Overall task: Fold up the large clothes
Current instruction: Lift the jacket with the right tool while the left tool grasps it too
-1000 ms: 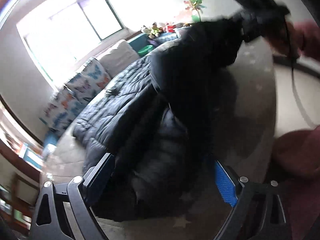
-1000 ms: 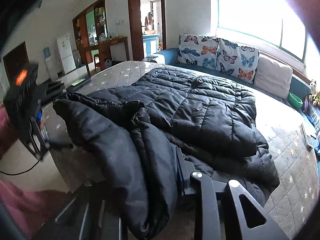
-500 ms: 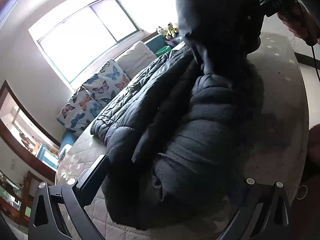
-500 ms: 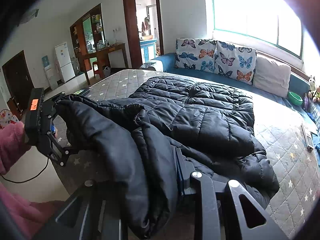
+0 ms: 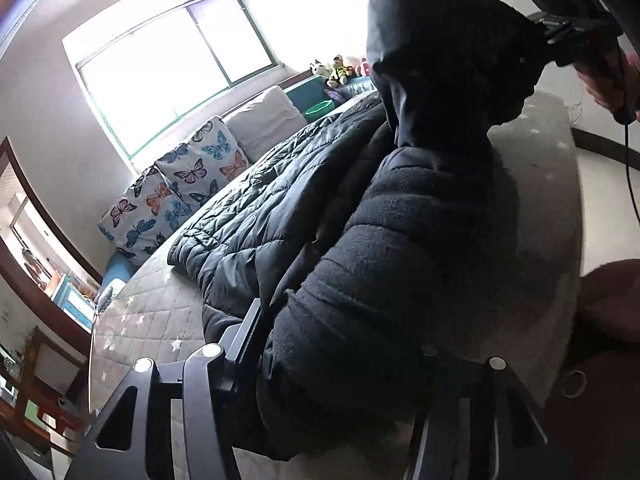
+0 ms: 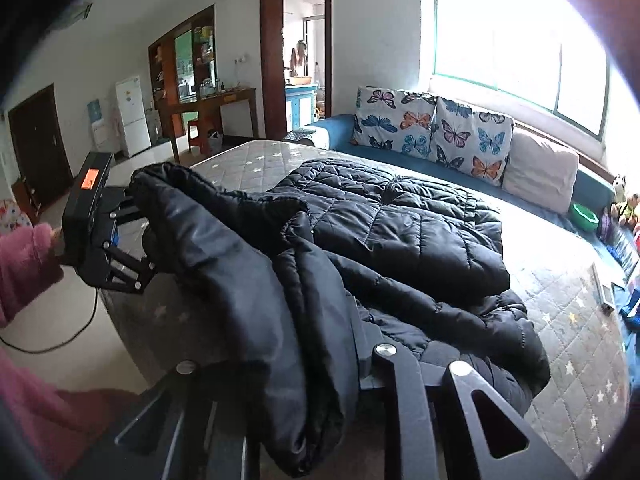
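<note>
Between left gripper fingers: black puffer jacket sleeve end, jaws just closing, pinched | right gripper: clamped on jacket edge, jaws just tightening | at 12 o'clock: jacket body spread across quilted mattress | beyond: butterfly cushions, window

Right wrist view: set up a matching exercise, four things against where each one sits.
Things:
1 black jacket
2 butterfly cushions
3 green bowl
4 white fridge

Places:
A by the far wall, left of the wooden shelves
B on the quilted mattress
C on the blue sofa below the window
D beside the soft toys

Pairs: 1-B, 2-C, 3-D, 4-A.
</note>
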